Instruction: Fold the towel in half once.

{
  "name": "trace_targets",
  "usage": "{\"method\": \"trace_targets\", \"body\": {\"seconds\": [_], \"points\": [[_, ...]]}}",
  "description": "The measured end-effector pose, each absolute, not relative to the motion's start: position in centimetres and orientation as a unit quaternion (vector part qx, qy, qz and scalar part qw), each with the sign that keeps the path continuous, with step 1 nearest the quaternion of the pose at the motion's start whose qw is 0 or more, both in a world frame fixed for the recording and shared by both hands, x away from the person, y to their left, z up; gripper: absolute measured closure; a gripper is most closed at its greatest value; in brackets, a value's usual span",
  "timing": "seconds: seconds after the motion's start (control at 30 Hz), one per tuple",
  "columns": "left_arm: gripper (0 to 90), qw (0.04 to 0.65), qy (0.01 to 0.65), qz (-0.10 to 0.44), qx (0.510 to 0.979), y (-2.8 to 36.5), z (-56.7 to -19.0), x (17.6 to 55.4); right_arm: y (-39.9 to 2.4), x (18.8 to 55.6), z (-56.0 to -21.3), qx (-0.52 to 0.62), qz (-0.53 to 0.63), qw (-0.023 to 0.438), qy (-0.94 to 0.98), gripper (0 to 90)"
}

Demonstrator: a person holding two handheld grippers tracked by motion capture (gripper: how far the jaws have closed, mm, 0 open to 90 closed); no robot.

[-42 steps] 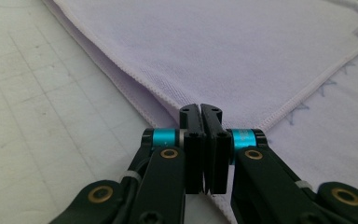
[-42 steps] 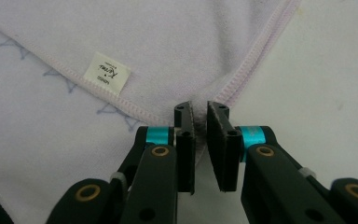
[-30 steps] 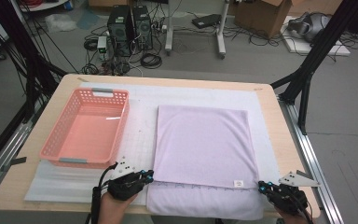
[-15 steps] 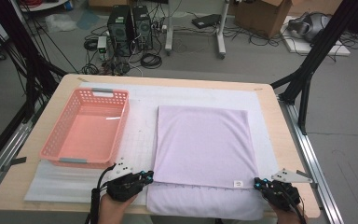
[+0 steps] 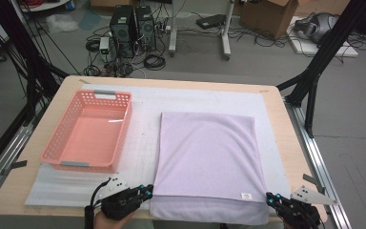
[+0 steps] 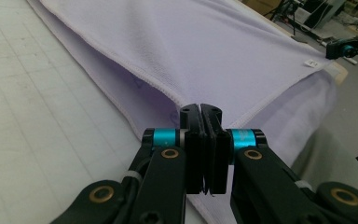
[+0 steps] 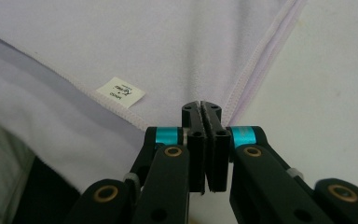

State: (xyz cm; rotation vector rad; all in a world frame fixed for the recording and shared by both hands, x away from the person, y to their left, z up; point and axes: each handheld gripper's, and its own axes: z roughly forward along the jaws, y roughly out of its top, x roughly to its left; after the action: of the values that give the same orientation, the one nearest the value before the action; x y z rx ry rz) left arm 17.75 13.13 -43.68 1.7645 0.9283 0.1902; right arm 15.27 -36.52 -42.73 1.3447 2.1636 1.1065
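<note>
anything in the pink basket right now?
No, in the high view the pink basket shows only its bare floor, and the lilac towel lies beside it on the mat.

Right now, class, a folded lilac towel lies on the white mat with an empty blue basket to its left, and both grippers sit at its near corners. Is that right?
Not quite: the basket is pink, not blue, as the high view shows. The rest holds: it is empty and lies left of the folded lilac towel on the white mat, with the left gripper and right gripper at the near corners.

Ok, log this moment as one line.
towel folded on table | left gripper shut at near-left corner | right gripper shut at near-right corner | basket empty
</note>
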Motion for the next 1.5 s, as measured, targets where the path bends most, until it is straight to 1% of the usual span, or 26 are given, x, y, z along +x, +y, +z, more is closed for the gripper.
{"method": "trace_targets", "body": {"seconds": [0.27,0.5,0.53,0.57,0.6,0.63,0.7,0.83,1.03,1.3,1.5], "points": [[87.8,0.534,0.377,0.073,0.753,13.1,-43.9,14.9,-36.8,11.3,-42.5,0.476,0.391,0.178,0.768,89.3],[87.5,0.522,0.371,0.065,0.765,13.7,-44.5,12.8,-36.4,9.7,-43.1,0.47,0.376,0.17,0.78,89.3],[86.2,0.522,0.372,0.063,0.765,13.7,-44.6,12.8,-36.3,9.6,-43.2,0.47,0.373,0.17,0.781,89.2],[78.9,0.523,0.374,0.061,0.764,13.7,-44.7,12.9,-36.2,9.7,-43.3,0.469,0.366,0.17,0.786,87.8],[66.6,0.522,0.378,0.064,0.762,13.6,-44.7,13.2,-36.1,9.8,-43.4,0.471,0.36,0.172,0.786,82.5],[59.1,0.524,0.379,0.067,0.76,13.7,-44.6,13.4,-36.2,9.9,-43.4,0.476,0.362,0.177,0.782,72.5],[58.1,0.531,0.38,0.086,0.752,13.7,-44.3,14.1,-36.3,10.3,-43.3,0.483,0.372,0.18,0.772,71.4],[57.9,0.538,0.396,0.097,0.738,13.8,-43.9,16.5,-36.3,11.7,-43.1,0.487,0.374,0.199,0.764,70.4],[63.6,0.535,0.413,0.094,0.731,13.3,-44.0,20.4,-36.1,14.4,-43.1,0.489,0.37,0.207,0.762,69.6],[63.6,0.527,0.417,0.094,0.734,12.4,-43.8,24.4,-37.0,17.6,-42.7,0.49,0.383,0.216,0.753,69.1],[61.1,0.51,0.429,0.092,0.74,11.1,-44.3,27.6,-38.0,19.8,-42.9,0.49,0.387,0.205,0.754,68.9]]}}
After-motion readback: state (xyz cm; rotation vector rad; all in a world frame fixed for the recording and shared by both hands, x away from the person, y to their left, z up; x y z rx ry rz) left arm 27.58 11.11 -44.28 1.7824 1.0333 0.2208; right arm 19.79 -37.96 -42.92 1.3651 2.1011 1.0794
